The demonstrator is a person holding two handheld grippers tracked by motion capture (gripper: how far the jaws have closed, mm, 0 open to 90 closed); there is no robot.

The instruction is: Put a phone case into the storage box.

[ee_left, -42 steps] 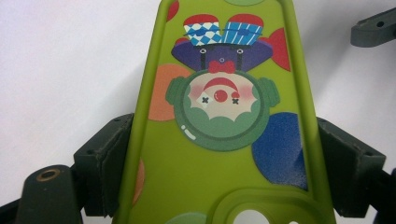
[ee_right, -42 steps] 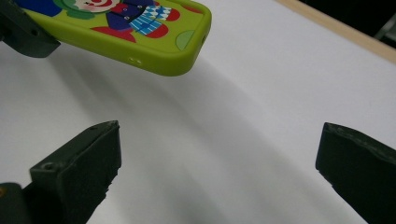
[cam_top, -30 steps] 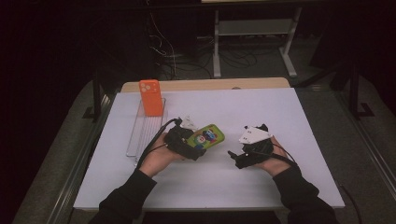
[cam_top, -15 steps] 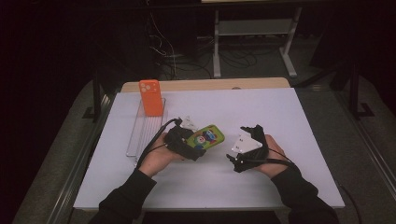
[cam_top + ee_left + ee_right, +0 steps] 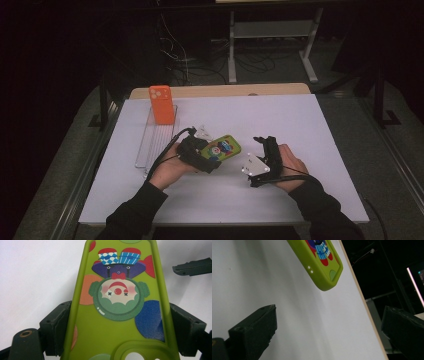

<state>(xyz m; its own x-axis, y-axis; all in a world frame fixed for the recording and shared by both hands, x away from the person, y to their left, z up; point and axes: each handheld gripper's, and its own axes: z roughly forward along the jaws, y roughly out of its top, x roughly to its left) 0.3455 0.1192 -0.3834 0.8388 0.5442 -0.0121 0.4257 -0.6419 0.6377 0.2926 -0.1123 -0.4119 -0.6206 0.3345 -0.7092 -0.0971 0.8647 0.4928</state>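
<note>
**Green case clamped in left claw**

Green phone case (image 5: 117, 312) sits between the left claw's (image 5: 212, 155) jaws, pads pressed on both long edges, cartoon print facing up, held just above the white counter (image 5: 300, 120). Right claw (image 5: 265, 145) is wide open, nothing between its jaws, close beside the case's free end, not touching. Orange phone case (image 5: 161, 104) stands upright in a clear tray (image 5: 150, 145), beyond the left claw.

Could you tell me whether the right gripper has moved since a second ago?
Yes, slightly: the right gripper has shifted left toward the green phone case, away from the table's right edge.
</note>
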